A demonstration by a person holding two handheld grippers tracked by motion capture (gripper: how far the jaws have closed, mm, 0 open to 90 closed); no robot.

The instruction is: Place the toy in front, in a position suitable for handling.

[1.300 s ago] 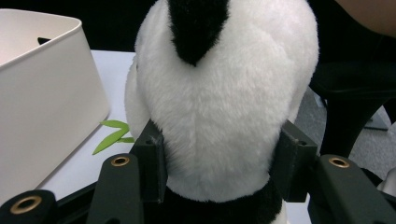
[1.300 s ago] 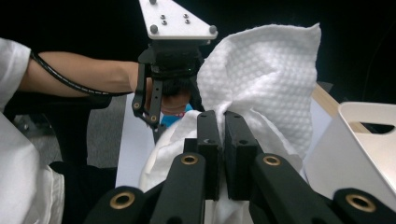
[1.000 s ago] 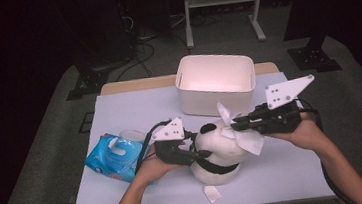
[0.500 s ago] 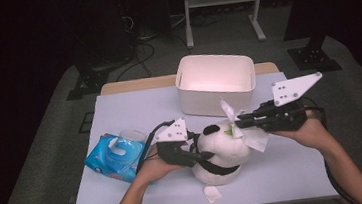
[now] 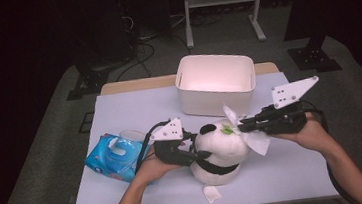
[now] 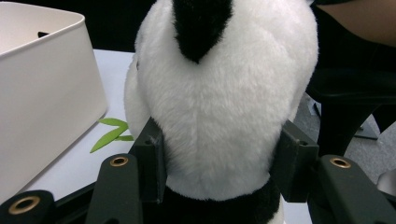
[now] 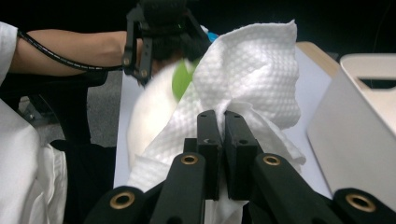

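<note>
A black-and-white plush panda [image 5: 219, 151] sits on the table near its front edge. My left gripper [image 5: 196, 153] comes in from the left and is shut on the panda [image 6: 219, 93], one pad [image 6: 152, 158] pressed into the white fur on each side above the black band. My right gripper [image 5: 244, 125] is shut on a crumpled white paper tissue [image 5: 255, 140], which it holds against the top right of the panda's head. In the right gripper view the tissue [image 7: 252, 79] bunches out past the closed right gripper [image 7: 223, 140], beside a green leaf [image 7: 180, 79] on the toy.
A white rectangular bin [image 5: 216, 83] stands just behind the panda. A blue wipes pack [image 5: 114, 156] lies to the left of the left hand. A small white scrap [image 5: 211, 193] lies at the table's front edge. Stands and cables sit on the floor beyond.
The right gripper with the tissue has dipped slightly along the panda's head. The left gripper and the panda have stayed put.
</note>
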